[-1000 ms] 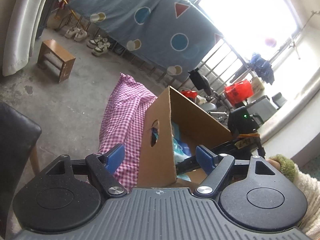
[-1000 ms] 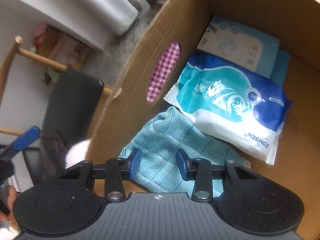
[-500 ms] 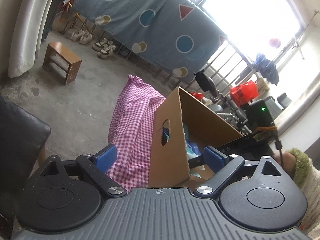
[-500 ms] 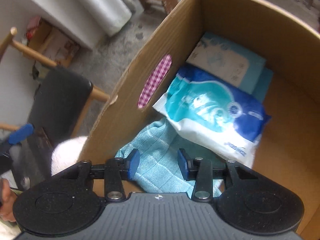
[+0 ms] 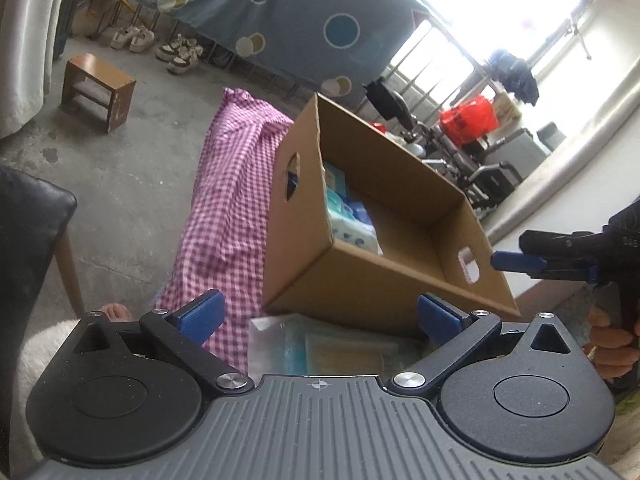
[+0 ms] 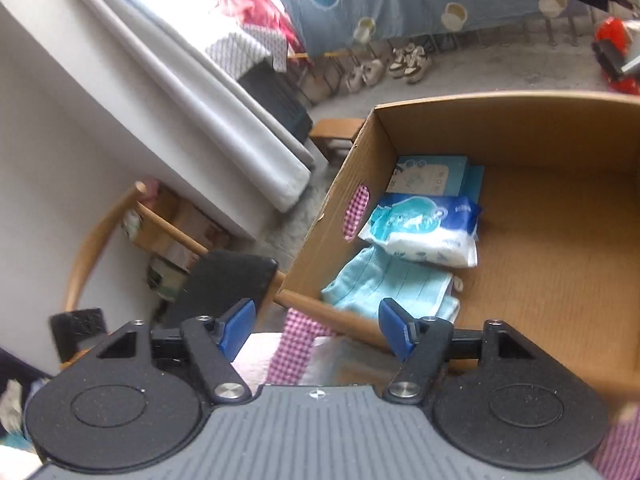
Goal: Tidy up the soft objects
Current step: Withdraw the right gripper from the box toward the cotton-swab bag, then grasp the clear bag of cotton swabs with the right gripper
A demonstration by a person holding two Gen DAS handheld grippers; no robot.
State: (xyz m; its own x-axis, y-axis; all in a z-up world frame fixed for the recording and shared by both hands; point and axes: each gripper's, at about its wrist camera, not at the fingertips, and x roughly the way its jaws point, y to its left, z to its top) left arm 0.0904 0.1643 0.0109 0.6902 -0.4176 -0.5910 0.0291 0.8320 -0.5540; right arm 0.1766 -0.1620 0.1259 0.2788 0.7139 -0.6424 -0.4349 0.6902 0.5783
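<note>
A brown cardboard box (image 5: 400,280) stands on a pink checked tablecloth (image 5: 236,200). The right wrist view shows the box (image 6: 540,240) holding a folded light-blue cloth (image 6: 388,284), a blue-and-white tissue pack (image 6: 428,228) and a pale blue flat pack (image 6: 432,170) along its left wall. My left gripper (image 5: 318,314) is open and empty, just short of the box's near wall, above a clear plastic packet (image 5: 328,350). My right gripper (image 6: 316,328) is open and empty, outside the box's near corner; it also shows in the left wrist view (image 5: 520,261).
A black-seated wooden chair (image 6: 224,276) stands left of the table. A small wooden stool (image 5: 98,90), shoes (image 5: 156,42) and a hanging blue sheet (image 5: 280,12) are beyond on the concrete floor. White paper (image 6: 256,354) lies under my right gripper.
My right gripper let go of the light-blue cloth, opened, and pulled back up out of the box. My left gripper drew back from the box and opened wider.
</note>
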